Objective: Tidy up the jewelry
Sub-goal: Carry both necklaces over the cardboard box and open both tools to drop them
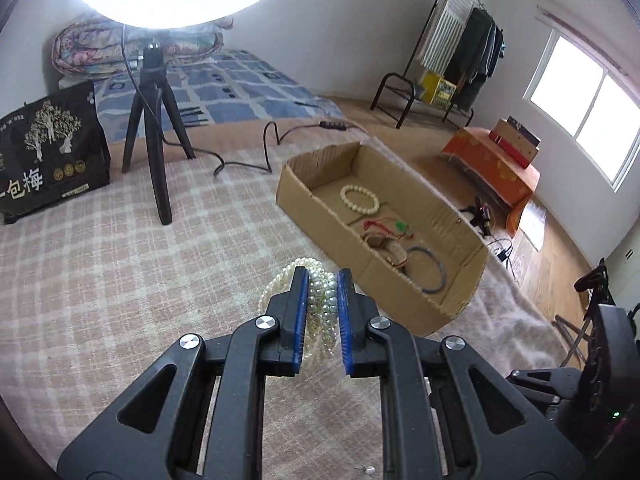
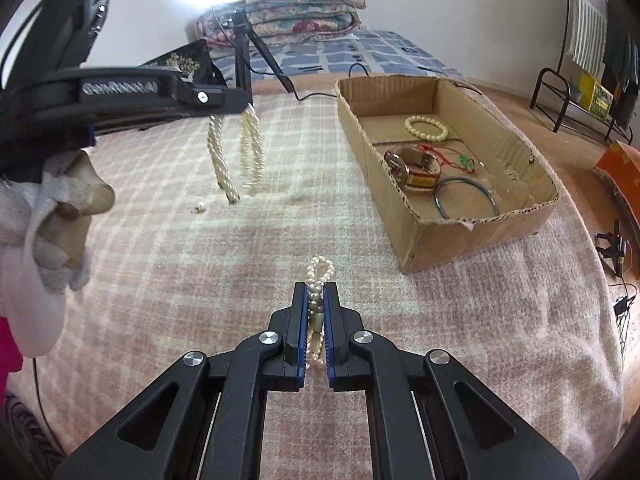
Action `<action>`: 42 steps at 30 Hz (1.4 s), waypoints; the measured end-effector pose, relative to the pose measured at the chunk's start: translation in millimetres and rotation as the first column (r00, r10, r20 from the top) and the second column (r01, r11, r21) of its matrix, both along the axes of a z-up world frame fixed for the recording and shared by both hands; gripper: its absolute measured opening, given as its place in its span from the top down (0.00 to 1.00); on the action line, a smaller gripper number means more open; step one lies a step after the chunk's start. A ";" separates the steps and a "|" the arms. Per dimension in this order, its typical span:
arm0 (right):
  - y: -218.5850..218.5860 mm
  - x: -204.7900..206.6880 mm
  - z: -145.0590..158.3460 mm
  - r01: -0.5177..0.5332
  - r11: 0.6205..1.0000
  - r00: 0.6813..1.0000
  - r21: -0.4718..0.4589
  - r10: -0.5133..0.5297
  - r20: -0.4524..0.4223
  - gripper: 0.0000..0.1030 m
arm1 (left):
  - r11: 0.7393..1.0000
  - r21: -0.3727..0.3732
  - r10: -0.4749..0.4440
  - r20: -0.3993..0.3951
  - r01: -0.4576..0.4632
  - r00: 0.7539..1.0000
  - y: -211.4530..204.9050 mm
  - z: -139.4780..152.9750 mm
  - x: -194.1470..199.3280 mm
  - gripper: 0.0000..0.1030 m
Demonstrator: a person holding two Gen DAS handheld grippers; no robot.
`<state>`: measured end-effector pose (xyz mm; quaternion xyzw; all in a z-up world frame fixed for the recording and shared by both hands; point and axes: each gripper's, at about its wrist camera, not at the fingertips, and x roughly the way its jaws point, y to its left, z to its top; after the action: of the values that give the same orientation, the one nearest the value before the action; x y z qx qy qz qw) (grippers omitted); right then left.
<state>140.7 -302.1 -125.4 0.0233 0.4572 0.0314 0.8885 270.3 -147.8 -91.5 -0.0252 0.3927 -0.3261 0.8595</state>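
My left gripper [image 1: 323, 276] is shut on a multi-strand white pearl necklace [image 1: 318, 300]; in the right wrist view the necklace [image 2: 236, 152] hangs from it above the blanket. My right gripper [image 2: 316, 290] is shut on a small pearl bracelet [image 2: 319, 276] low over the blanket. The cardboard box [image 2: 480, 232] stands to the right and holds a cream bead bracelet [image 2: 426, 128], a wristwatch [image 2: 416, 168], a red cord piece [image 2: 448, 156] and a grey bangle [image 2: 466, 200]. The box also shows in the left wrist view [image 1: 316, 204].
A pink checked blanket [image 2: 160, 280] covers the surface. A loose pearl [image 2: 199, 208] lies on it. A ring light on a black tripod [image 1: 154, 120], its cable [image 1: 248, 160] and a black bag [image 1: 48, 156] stand behind. A clothes rack [image 1: 460, 60] stands at the far right.
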 end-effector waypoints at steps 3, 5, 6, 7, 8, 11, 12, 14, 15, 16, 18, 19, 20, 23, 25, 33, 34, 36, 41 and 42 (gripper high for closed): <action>-0.9 -0.6 4.2 -0.001 1.000 1.000 0.005 0.001 0.009 0.95 | 1.000 -0.022 0.005 0.015 -0.005 1.000 3.0 11.1 -2.7 0.88; -2.1 -1.1 8.6 -0.003 1.000 1.000 0.008 0.002 0.019 0.95 | 0.999 -0.031 0.007 0.020 -0.006 1.000 3.8 16.0 -3.7 0.88; -3.2 -2.1 12.0 -0.004 1.000 1.000 0.009 0.004 0.028 0.95 | 0.999 -0.036 0.007 0.027 -0.006 1.000 3.9 19.6 -4.8 0.88; -4.1 -2.8 14.7 -0.004 1.000 0.999 0.011 0.004 0.034 0.95 | 0.999 -0.037 0.007 0.032 -0.006 0.999 3.9 20.9 -5.2 0.88; -5.3 -4.1 17.7 -0.004 1.000 0.999 0.013 0.003 0.040 0.95 | 0.999 -0.041 0.005 0.039 -0.004 0.999 3.4 24.4 -6.5 0.88; -12.1 -5.4 29.2 0.001 0.999 0.998 0.032 -0.003 0.062 0.95 | 0.999 -0.052 0.004 0.051 -0.001 0.999 2.0 32.1 -8.4 0.88; -13.9 -5.6 31.7 0.002 0.999 0.998 0.035 -0.004 0.067 0.95 | 0.998 -0.056 0.002 0.055 0.001 0.998 1.0 34.7 -8.9 0.88; -19.0 -7.4 39.7 0.006 0.999 0.997 0.043 -0.010 0.082 0.95 | 0.998 -0.061 -0.001 0.064 0.005 0.998 -0.9 39.5 -10.5 0.88; -22.5 -7.9 44.9 0.010 0.999 0.996 0.050 -0.015 0.091 0.95 | 0.998 -0.069 -0.003 0.070 0.008 0.998 -2.4 43.5 -11.1 0.88; -25.1 -8.2 48.5 0.012 0.998 0.995 0.056 -0.018 0.097 0.95 | 0.997 -0.073 -0.006 0.072 0.011 0.997 -3.5 45.3 -11.0 0.88; -32.2 -7.9 57.5 0.019 0.997 0.993 0.069 -0.027 0.111 0.95 | 0.996 -0.086 -0.010 0.081 0.017 0.997 -6.8 51.2 -11.0 0.88; -35.2 -7.7 61.3 0.024 0.997 0.992 0.073 -0.032 0.118 0.95 | 0.995 -0.093 -0.014 0.087 0.022 0.996 -8.5 55.0 -11.1 0.88; -37.7 -7.5 64.4 0.028 0.997 0.992 0.076 -0.037 0.125 0.95 | 0.995 -0.096 -0.016 0.090 0.025 0.996 -10.0 57.7 -11.3 0.88; -48.7 -6.5 79.0 0.037 0.995 0.987 0.095 -0.051 0.149 0.95 | 0.994 -0.106 -0.022 0.106 0.033 0.994 -14.8 67.5 -11.4 0.88; -54.8 -6.9 88.5 0.037 0.994 0.985 0.105 -0.054 0.166 0.95 | 0.993 -0.109 -0.026 0.115 0.038 0.993 -19.0 73.7 -10.0 0.88; -79.4 1.0 128.9 0.050 0.994 0.965 0.099 -0.073 0.251 0.95 | 0.991 -0.118 -0.041 0.156 0.060 0.987 -42.5 97.4 -2.5 0.88; -82.5 3.2 131.0 0.054 0.994 0.964 0.098 -0.078 0.256 0.95 | 0.991 -0.118 -0.043 0.158 0.062 0.987 -44.6 99.0 -2.3 0.88; -89.5 9.6 134.1 0.060 0.994 0.961 0.092 -0.082 0.264 0.95 | 0.991 -0.113 -0.049 0.162 0.068 0.986 -53.0 101.3 1.1 0.88; -104.2 29.2 130.6 0.086 0.995 0.959 0.044 -0.095 0.266 0.95 | 0.993 -0.095 -0.054 0.158 0.070 0.986 -73.8 97.7 11.3 0.88; -108.1 34.6 127.7 0.094 0.995 0.960 0.040 -0.101 0.260 0.95 | 0.993 -0.094 -0.053 0.150 0.067 0.987 -78.6 94.6 15.3 0.88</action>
<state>175.3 -410.1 2.3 0.0535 0.3337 -0.0032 0.9411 285.6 -226.4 3.1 -0.0315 0.3123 -0.3718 0.8736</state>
